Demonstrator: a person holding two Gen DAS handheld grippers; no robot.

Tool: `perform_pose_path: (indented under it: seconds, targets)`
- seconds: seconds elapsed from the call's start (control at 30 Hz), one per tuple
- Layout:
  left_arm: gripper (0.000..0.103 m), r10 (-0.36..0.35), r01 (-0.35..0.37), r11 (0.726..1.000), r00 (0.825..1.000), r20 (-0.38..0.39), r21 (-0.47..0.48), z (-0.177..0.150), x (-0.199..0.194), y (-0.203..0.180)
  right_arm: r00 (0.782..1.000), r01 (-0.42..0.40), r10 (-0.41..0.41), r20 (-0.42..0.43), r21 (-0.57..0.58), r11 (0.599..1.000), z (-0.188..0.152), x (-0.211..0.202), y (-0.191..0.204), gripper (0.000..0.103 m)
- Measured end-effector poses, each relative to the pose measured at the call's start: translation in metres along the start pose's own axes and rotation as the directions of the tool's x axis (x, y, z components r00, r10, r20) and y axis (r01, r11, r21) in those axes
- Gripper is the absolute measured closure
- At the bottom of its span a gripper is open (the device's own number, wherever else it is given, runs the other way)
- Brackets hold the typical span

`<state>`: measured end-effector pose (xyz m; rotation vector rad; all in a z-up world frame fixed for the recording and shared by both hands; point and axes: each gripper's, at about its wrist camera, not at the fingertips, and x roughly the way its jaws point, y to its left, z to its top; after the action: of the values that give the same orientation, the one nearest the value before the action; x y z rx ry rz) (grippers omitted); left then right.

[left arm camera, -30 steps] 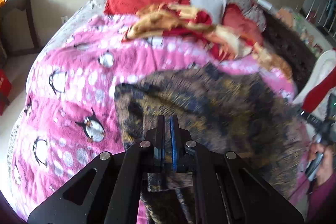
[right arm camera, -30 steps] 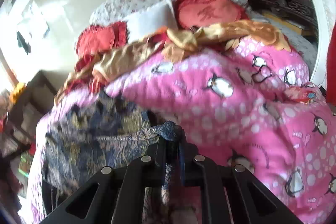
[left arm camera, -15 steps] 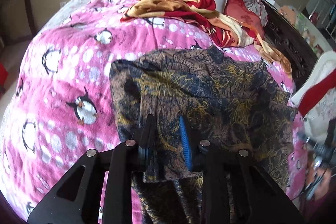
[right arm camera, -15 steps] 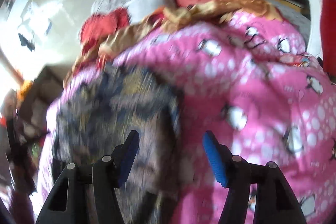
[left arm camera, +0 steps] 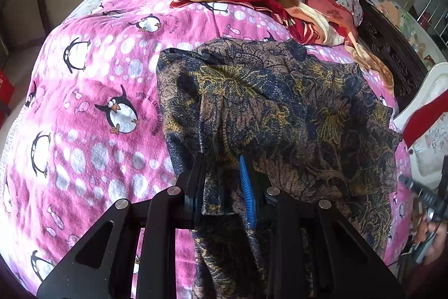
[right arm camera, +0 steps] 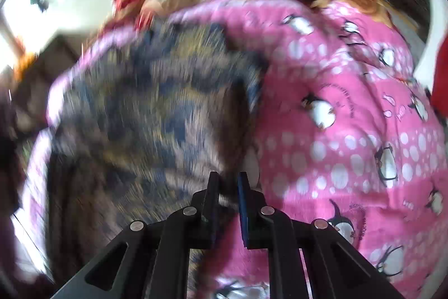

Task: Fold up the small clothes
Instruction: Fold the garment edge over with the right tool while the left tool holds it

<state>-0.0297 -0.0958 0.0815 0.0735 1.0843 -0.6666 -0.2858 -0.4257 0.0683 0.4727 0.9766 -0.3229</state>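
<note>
Now the left gripper [left arm camera: 221, 181] is standing slightly parted, its jaws bunching a fold at the near edge of the garment [left arm camera: 280, 108]. The right gripper's [right arm camera: 227, 195] jaws have just been closing on that cloth's near right corner; blur is hiding whether they are pinching it. Spread across the pink blanket [left arm camera: 92, 80], the garment is looking thin, limp and light, best gripped at corners or hems.

Left gripper [left arm camera: 221, 181]: matte black angular linkage arms, triangular cut-outs, round silver screw heads at pivots, thin black fingers, ribbed blue pad [left arm camera: 247, 195] on one finger. Right gripper [right arm camera: 228, 195]: same black frame, silver screws, blue-edged finger pad; view motion-blurred.
</note>
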Motion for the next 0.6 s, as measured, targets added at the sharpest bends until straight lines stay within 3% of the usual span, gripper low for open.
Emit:
perform_pose_path:
  seconds: [0.07,0.13,0.23,0.27,0.3,0.33,0.37,0.5,0.6]
  targets:
    - [0.079,-0.001,0.001,1.000,1.000,-0.003,0.002,0.000,0.001,-0.002,0.997,-0.009,0.002,0.079,0.090,0.996,0.013,-0.009,-0.011,0.038]
    - [0.079,-0.006,0.006,1.000,1.000,-0.008,-0.004,-0.001,0.003,-0.002,0.988,-0.021,-0.003,0.157,0.152,0.988,0.026,-0.009,-0.020,0.029]
    - [0.079,-0.004,0.004,1.000,1.000,-0.012,-0.010,-0.001,0.004,-0.001,0.987,-0.049,0.020,0.158,0.177,0.983,0.050,0.011,-0.025,0.030]
    - [0.079,-0.002,0.001,1.000,1.000,-0.013,-0.011,-0.001,0.005,-0.001,0.988,-0.063,0.036,0.153,0.178,0.982,0.057,0.021,-0.026,0.035]
    - [0.079,0.001,-0.001,1.000,1.000,-0.014,-0.014,-0.001,0.005,0.000,0.988,-0.078,0.053,0.144,0.175,0.982,0.063,0.030,-0.026,0.048]
    - [0.079,0.003,-0.004,1.000,1.000,-0.014,-0.018,0.000,0.004,0.001,0.990,-0.090,0.071,0.122,0.159,0.983,0.071,0.039,-0.025,0.089]
    - [0.079,0.004,-0.004,1.000,1.000,-0.012,-0.021,0.000,0.004,0.002,0.993,-0.065,0.049,0.111,0.141,0.988,0.078,0.043,-0.023,0.095]
    - [0.079,0.015,-0.015,1.000,1.000,0.002,-0.024,0.000,0.001,0.007,0.972,-0.067,0.027,0.233,0.167,0.984,0.083,0.023,-0.024,0.095]
    - [0.079,0.018,-0.018,0.999,1.000,-0.019,-0.033,0.002,0.008,0.006,0.984,-0.002,-0.028,0.177,0.167,0.986,0.082,0.044,-0.026,0.095]
